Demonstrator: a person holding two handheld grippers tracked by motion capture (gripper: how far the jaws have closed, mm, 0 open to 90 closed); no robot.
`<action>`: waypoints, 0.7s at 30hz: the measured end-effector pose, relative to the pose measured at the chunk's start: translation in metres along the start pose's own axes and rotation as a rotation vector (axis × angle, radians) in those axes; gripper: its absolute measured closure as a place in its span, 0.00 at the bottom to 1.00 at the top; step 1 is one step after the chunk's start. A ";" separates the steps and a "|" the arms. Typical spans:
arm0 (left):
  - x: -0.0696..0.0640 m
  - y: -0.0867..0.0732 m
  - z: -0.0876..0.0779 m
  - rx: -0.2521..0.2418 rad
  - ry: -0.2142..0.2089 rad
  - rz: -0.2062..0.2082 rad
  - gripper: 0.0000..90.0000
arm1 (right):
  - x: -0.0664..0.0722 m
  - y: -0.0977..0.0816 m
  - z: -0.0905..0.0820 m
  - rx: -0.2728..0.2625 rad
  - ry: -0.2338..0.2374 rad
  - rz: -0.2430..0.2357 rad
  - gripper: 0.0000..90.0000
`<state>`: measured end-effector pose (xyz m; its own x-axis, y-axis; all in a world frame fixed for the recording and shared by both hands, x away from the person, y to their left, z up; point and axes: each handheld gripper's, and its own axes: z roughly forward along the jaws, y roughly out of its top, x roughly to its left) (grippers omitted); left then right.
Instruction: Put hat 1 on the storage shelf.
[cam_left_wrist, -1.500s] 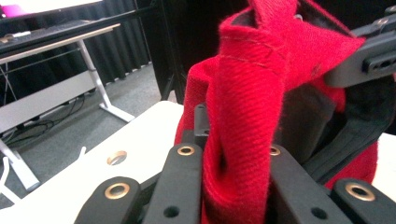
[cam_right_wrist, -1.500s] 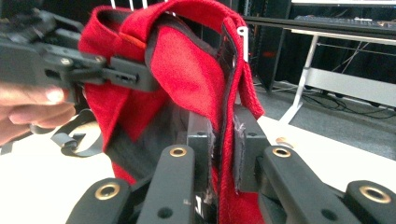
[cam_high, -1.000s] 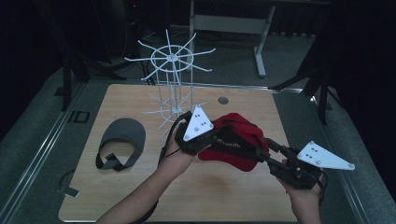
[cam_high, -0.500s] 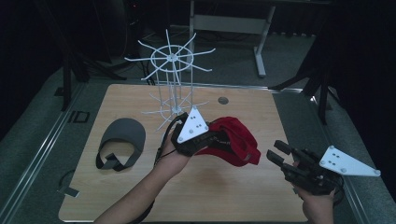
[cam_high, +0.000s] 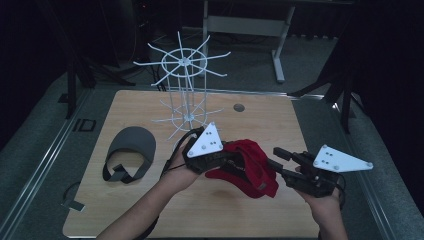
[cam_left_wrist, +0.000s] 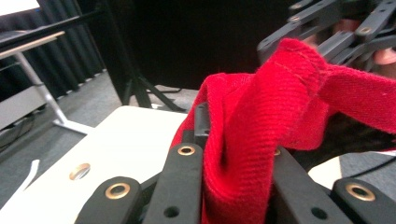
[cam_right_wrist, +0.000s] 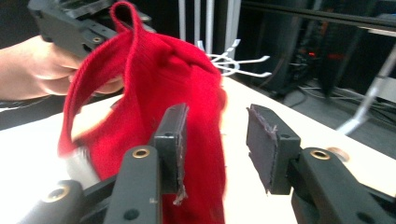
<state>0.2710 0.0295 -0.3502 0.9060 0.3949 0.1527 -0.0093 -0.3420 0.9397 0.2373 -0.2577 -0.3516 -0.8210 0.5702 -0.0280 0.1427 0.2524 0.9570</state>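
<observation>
Cap red, off table, pinched in left gripper. Right gripper just beside cap, jaws parted, been opening, nothing pressed. We'd regrip brim squarely before heading for rack.

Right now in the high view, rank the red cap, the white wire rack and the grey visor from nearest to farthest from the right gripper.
1. Red cap: just left of the right gripper, clamped in the left gripper.
2. White wire rack: standing at the table's far side, up and to the left.
3. Grey visor: lying flat near the table's left edge, farthest.
</observation>
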 end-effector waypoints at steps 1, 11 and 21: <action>0.000 0.000 0.000 -0.002 -0.009 -0.006 0.96 | 0.001 0.001 0.003 0.005 0.004 -0.005 0.63; 0.003 0.004 0.000 -0.031 -0.042 -0.036 0.96 | 0.001 0.009 0.019 0.023 0.061 -0.034 0.83; 0.005 0.001 -0.002 -0.040 -0.058 -0.042 0.95 | 0.002 0.011 0.017 0.019 0.072 -0.009 0.92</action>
<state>0.2745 0.0334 -0.3482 0.9287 0.3582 0.0958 0.0136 -0.2910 0.9566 0.2464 -0.2407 -0.3461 -0.8597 0.5106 -0.0148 0.1453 0.2722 0.9512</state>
